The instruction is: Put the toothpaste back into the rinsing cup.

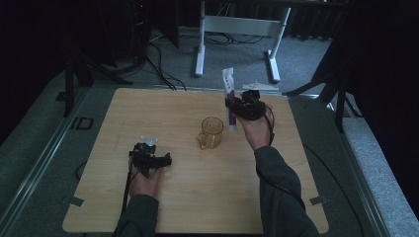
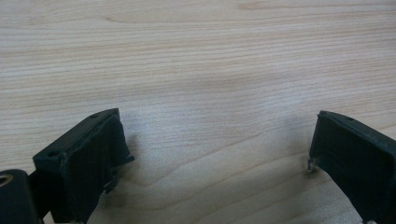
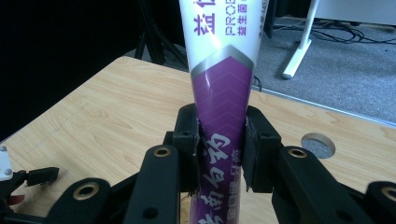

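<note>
My right tool point(image 3: 222, 154) clamps a glossy white-and-purple plastic toothpaste tube point(image 3: 219, 88) upright, just beside the amber translucent glass mug point(image 1: 211, 132); left tool point(image 2: 217, 154) gapes over the pale woodgrain table point(image 2: 196, 56).

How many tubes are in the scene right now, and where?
1. The purple-and-white tube stands upright, clamped in the right tool, held above the table just right of the amber mug. None shows elsewhere on the tabletop.

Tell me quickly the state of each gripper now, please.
Left gripper: open, holding nothing, over the table.
Right gripper: shut on the tube, held upright.
</note>
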Motion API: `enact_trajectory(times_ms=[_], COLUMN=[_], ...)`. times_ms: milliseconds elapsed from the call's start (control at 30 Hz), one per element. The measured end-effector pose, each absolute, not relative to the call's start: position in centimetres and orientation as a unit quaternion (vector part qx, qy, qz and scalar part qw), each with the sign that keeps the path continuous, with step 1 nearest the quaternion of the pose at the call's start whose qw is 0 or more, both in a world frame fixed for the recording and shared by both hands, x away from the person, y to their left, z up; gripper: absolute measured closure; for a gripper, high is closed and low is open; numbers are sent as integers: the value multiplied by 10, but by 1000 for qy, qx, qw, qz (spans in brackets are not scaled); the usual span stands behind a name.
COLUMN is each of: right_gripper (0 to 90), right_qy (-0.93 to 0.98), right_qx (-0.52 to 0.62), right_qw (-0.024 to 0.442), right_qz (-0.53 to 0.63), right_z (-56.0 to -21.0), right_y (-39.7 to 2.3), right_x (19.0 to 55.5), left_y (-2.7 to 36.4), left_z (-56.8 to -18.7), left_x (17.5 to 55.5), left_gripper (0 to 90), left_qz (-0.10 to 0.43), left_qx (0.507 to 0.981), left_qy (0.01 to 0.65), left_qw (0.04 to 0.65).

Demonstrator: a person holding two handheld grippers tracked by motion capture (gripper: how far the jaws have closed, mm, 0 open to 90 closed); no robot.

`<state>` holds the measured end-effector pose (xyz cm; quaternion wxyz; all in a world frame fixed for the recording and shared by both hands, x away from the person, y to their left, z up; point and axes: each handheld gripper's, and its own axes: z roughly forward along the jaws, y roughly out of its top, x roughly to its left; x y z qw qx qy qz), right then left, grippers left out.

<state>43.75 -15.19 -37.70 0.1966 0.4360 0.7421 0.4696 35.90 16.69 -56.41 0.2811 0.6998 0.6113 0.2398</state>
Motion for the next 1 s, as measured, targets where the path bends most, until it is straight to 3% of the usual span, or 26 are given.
enact_trajectory(times_ms=[1000], right_gripper=[705], right_qy=[742], right_qx=[421], right_qw=[202], right_qz=[481], right_z=[-377], right_y=[-132], right_x=[443], left_y=[167], left_z=[-564], left_x=[359], left_gripper=[28], left_qz=[240], left_qx=[700], left_qy=[611], left_qw=[281])
